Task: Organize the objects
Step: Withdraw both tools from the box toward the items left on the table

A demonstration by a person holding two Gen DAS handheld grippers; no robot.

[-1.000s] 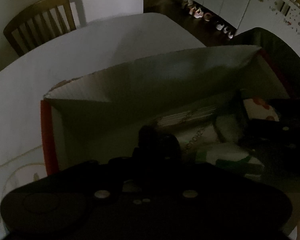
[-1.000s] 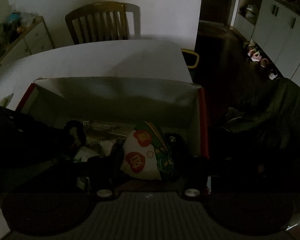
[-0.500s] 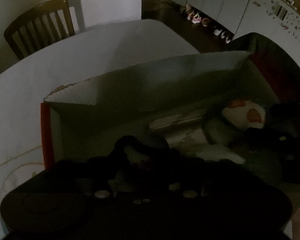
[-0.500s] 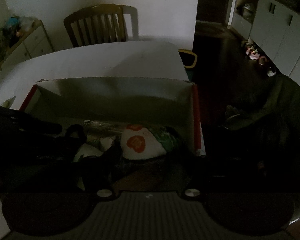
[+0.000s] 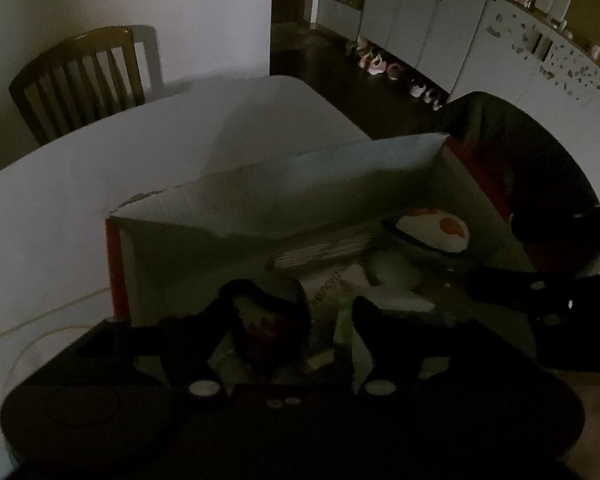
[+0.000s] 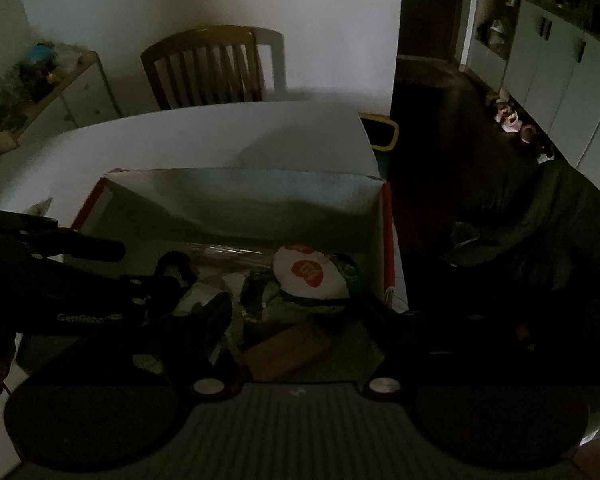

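A white corrugated cardboard box with red end panels (image 5: 332, 184) is standing open on the pale white table (image 5: 100, 184), and everything here is placed against that box. Going left to right: a brown slatted wooden chair (image 5: 80, 76) is sitting beyond the box's far left corner, against the wall.

Just inside the box's left end, the left gripper (image 5: 296, 320) is hanging with its fingers spread apart. A small dark, rounded item with a red patch (image 5: 266, 326) is lying just beside its left finger (image 5: 228, 308); the light is too dim to name the item or to say whether the finger is touching it, but nothing is being pinched.

Toward the box's middle, a flat bundle of pale sticks (image 5: 324, 252) is lying along the far wall, with white printed packaging (image 5: 336, 284) in front of it. A tan cardboard packet (image 6: 286, 346) is lying against the near wall.

Near the box's right end, a round white snack bag with red heart shapes (image 6: 310, 276) is resting on green wrapping. The right gripper (image 6: 296, 320) is hovering above it with its fingers wide open and empty.

The placing step appears to be finishing: the goods are lying loose in the box and both tools are holding nothing. The next move probably calls for lifting both grippers straight up, clear of the box walls, then seeking whatever is left outside the box, though no such item is clearly showing.
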